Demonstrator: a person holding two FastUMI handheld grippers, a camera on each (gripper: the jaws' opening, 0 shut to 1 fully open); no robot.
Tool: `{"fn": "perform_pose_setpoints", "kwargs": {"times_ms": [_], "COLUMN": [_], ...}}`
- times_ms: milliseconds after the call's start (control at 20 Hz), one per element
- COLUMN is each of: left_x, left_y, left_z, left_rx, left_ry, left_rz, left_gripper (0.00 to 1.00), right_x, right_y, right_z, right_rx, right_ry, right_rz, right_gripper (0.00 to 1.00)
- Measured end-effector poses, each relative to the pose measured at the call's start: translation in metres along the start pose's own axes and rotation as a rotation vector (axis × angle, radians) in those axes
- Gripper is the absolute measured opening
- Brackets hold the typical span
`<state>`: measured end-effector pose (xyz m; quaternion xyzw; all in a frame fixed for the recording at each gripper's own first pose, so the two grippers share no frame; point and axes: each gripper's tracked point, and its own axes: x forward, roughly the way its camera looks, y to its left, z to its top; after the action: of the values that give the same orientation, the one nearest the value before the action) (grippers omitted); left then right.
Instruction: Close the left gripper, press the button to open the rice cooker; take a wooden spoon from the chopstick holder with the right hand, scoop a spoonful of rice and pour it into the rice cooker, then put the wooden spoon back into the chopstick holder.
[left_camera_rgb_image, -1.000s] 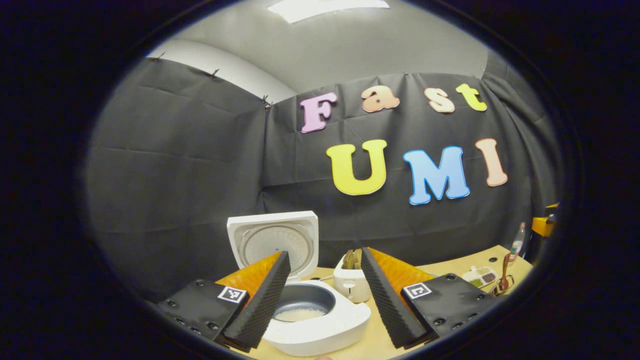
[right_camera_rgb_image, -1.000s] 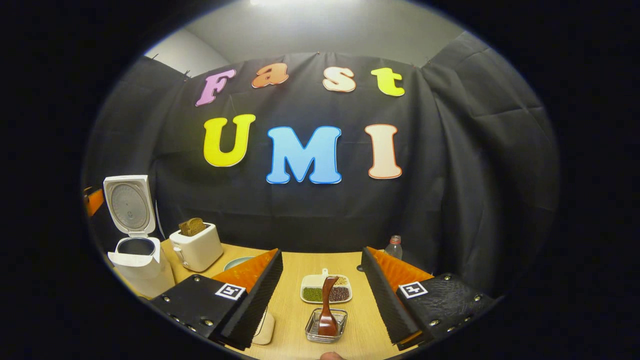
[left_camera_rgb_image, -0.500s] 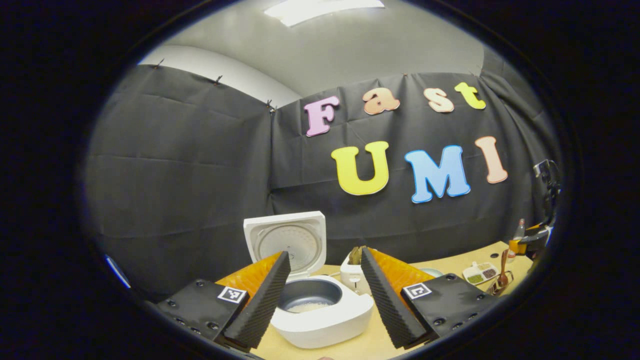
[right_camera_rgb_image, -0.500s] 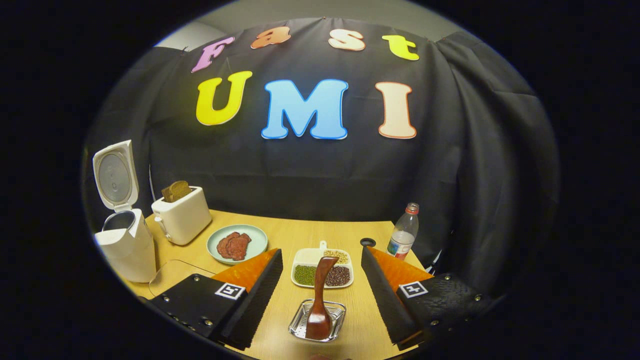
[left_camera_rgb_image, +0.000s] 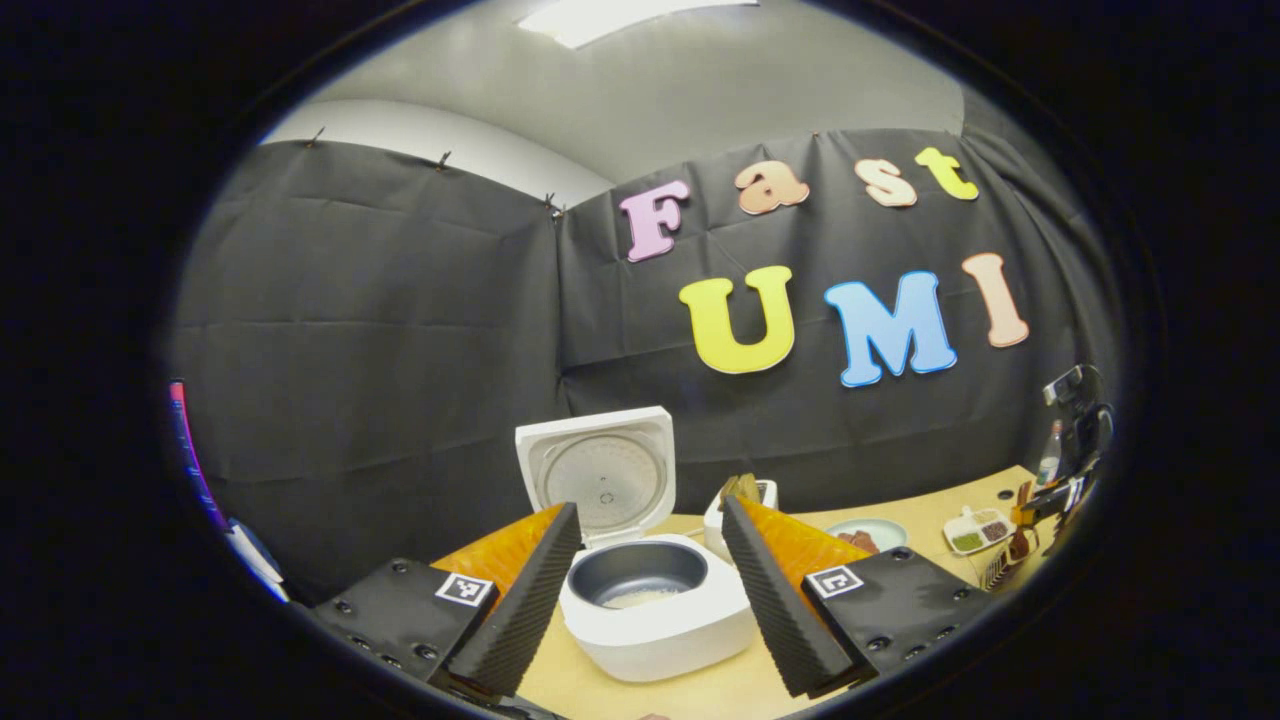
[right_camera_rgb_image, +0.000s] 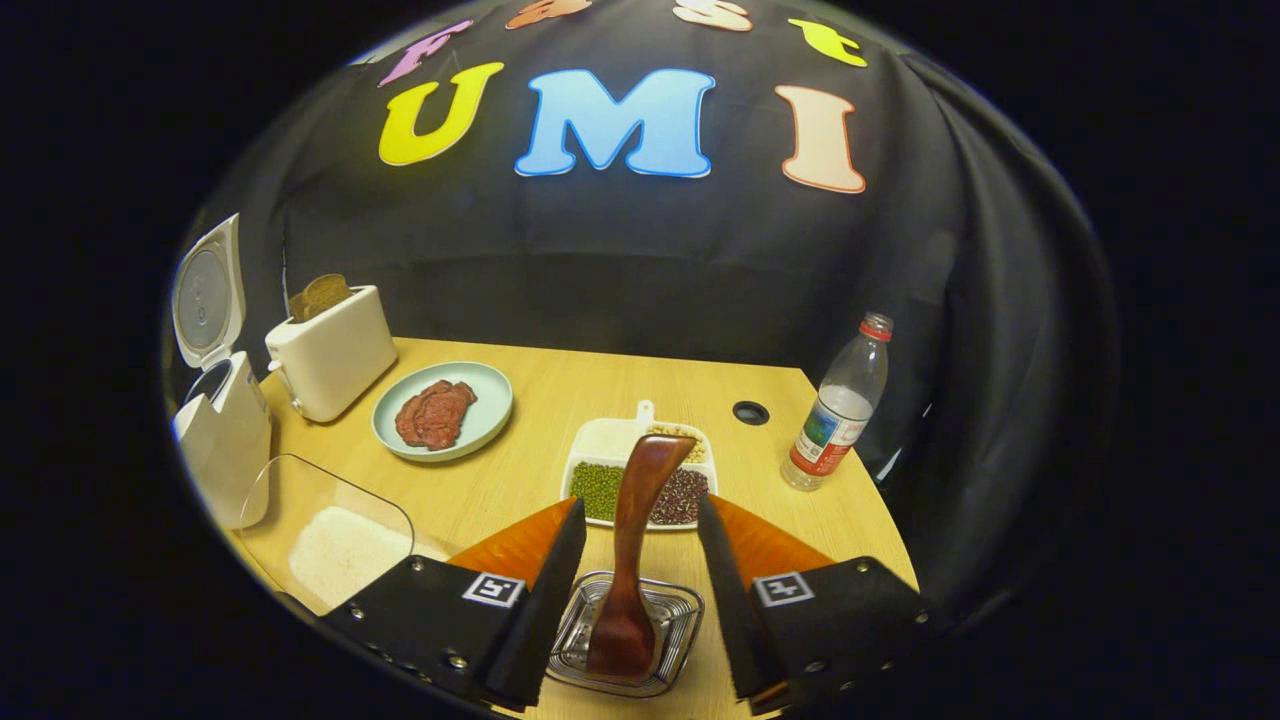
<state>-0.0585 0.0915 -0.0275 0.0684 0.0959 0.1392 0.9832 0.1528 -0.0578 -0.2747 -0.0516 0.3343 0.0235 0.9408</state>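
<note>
Straddling the one wooden spoon (right_camera_rgb_image: 628, 560), the right claw (right_camera_rgb_image: 640, 590) sits with its two fingers parted, one on each side of the handle and not pressing it. That spoon stands in the chopstick holder (right_camera_rgb_image: 670, 625), a single metal mesh basket on the tabletop (right_camera_rgb_image: 560, 395), its handle leaning toward a divided tray (right_camera_rgb_image: 615, 445) that holds three kinds of beans. Beyond, I count one plate of meat slices (right_camera_rgb_image: 442, 410), one white toaster (right_camera_rgb_image: 335, 350) with bread poking out, one water bottle (right_camera_rgb_image: 838, 405), and one clear container of rice (right_camera_rgb_image: 330, 535) at the left front. Over in the left gripper view, the left claw (left_camera_rgb_image: 650, 590) hangs open with a wide gap, hovering before the one rice cooker (left_camera_rgb_image: 655, 620). Its lid (left_camera_rgb_image: 600, 470) stands upright, and a little rice lies at the bottom of the pot. Far to the right there, the other claw is near the spoon.
</note>
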Motion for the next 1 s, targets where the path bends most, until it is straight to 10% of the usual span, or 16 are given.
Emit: {"fn": "perform_pose_setpoints", "kwargs": {"times_ms": [150,250,400,450,1000], "left_x": [0.000,-0.001,0.000,0.001,0.012], "left_y": [0.003,0.006,0.004,0.005,-0.004], "left_z": [-0.006,-0.008,-0.012,-0.014,-0.009], "left_rx": [0.005,0.007,-0.006,-0.007,-0.032], "left_ry": [0.016,0.022,0.032,0.034,0.005], "left_rz": [0.008,0.014,0.010,0.009,-0.068], "left_gripper": [1.00,0.98,0.98,0.98,0.92], "right_x": [0.010,0.011,0.009,0.015,-0.049], "right_y": [0.004,0.006,0.010,0.007,0.006], "right_z": [-0.011,-0.010,-0.023,-0.019,0.011], "right_rx": [0.040,0.066,0.082,0.086,0.067], "right_ry": [0.033,0.046,0.102,0.096,-0.041], "right_rz": [0.010,0.028,0.059,0.047,0.047], "right_gripper": [0.61,0.37,0.36,0.12,0.10]}}
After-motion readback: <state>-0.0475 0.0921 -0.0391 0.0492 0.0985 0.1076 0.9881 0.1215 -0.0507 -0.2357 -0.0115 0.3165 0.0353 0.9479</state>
